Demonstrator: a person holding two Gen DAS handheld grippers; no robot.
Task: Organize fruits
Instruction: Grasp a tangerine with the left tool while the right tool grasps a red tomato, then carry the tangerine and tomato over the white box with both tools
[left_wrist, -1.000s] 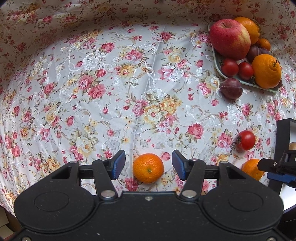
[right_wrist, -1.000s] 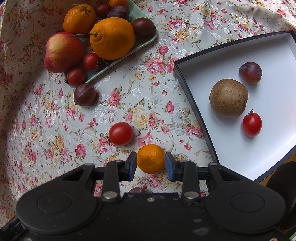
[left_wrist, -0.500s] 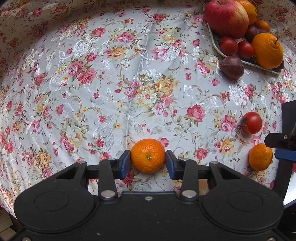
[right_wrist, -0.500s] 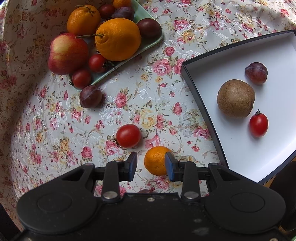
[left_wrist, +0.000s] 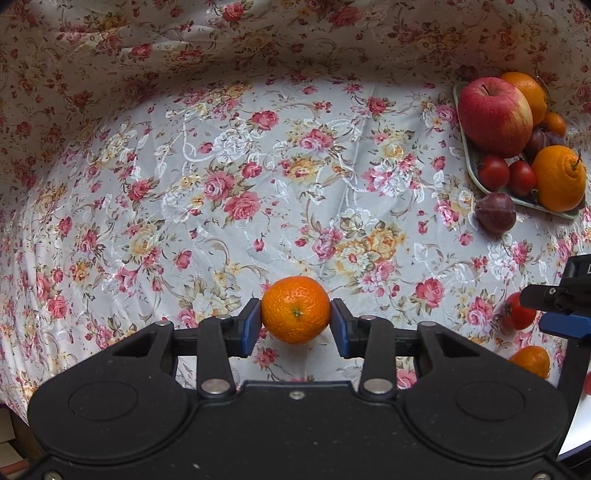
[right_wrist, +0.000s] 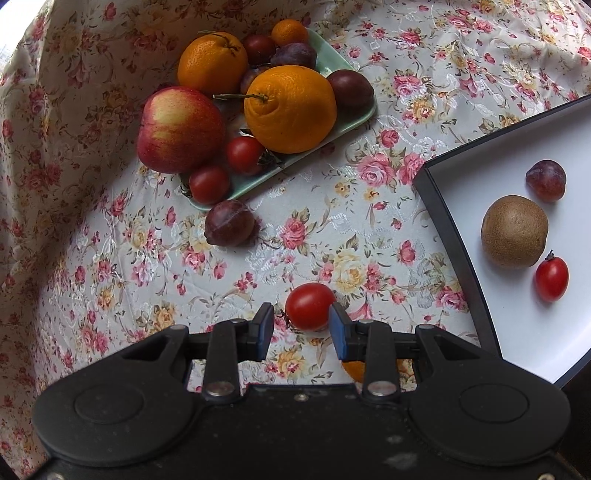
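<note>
The counter (left_wrist: 221, 177) carries a floral cloth and fills both views.

The white tray (right_wrist: 517, 332) with a dark rim lies to the right of the right tongs. It holds a brown kiwi (right_wrist: 514, 231), a plum (right_wrist: 546, 180) beyond it and a small tomato (right_wrist: 551, 274) just beside the kiwi on its near side.

The green plate (right_wrist: 354, 110) lies ahead and left of the right tongs, well apart from them. It holds an apple (right_wrist: 180, 129), two large oranges, small tomatoes and dark plums. One loose plum (right_wrist: 229, 223) rests on the cloth just beside the plate's near edge.

The left tongs (left_wrist: 295, 326) point forward over the cloth, level, and are clamped on a mandarin (left_wrist: 295, 314). Both blue pads touch its sides. The mandarin's stem scar faces the camera.

The right tongs (right_wrist: 301, 326) point forward and down at the cloth. The jaws stand apart on either side of a cherry tomato (right_wrist: 309, 305), whose stem end points left. The right pad is at the tomato's edge; contact cannot be confirmed. A second mandarin (right_wrist: 354, 370) lies beneath the right finger, mostly hidden.

No legible writing is visible.
</note>
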